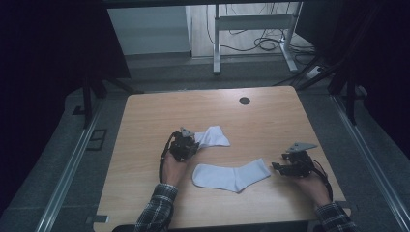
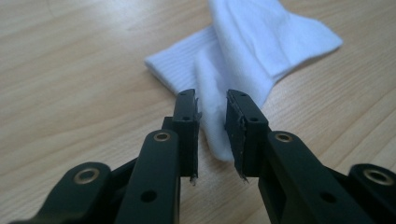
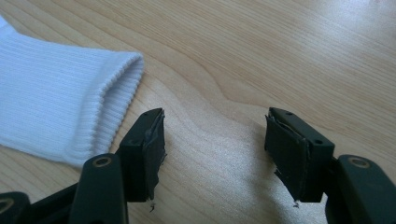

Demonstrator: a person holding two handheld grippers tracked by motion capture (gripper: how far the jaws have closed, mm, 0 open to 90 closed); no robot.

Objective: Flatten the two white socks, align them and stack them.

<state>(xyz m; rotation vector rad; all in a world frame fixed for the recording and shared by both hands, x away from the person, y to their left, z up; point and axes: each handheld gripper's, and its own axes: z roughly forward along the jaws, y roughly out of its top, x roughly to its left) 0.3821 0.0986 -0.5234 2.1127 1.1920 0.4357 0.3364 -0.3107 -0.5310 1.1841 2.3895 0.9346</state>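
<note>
Jaws of left gripper [image 2: 212, 121] narrowed onto a fold of the far sock [image 2: 243, 60], white fabric pinched between the pads. Jaws of right gripper [image 3: 215, 149] spread wide, bare wood between them, nothing held.

Far sock [image 1: 212, 136] crumpled, folded over itself, near middle of wooden table [image 1: 145, 121]; left gripper [image 1: 191, 143] at its left end, touching. Ribbed cuff visible to the left in left gripper view, smooth part bunched over it.

Near sock [image 1: 231, 176] flat, stretched out, between the two hands, apart from far sock. Cuff end [image 3: 70, 107] ribbed, just beside inner jaw of right gripper, not between the pads; contact with jaw cannot be told. Right gripper [image 1: 276, 167] low over table, close to right end of near sock.

Dark round hole [image 1: 244, 100] near far edge of table.
</note>
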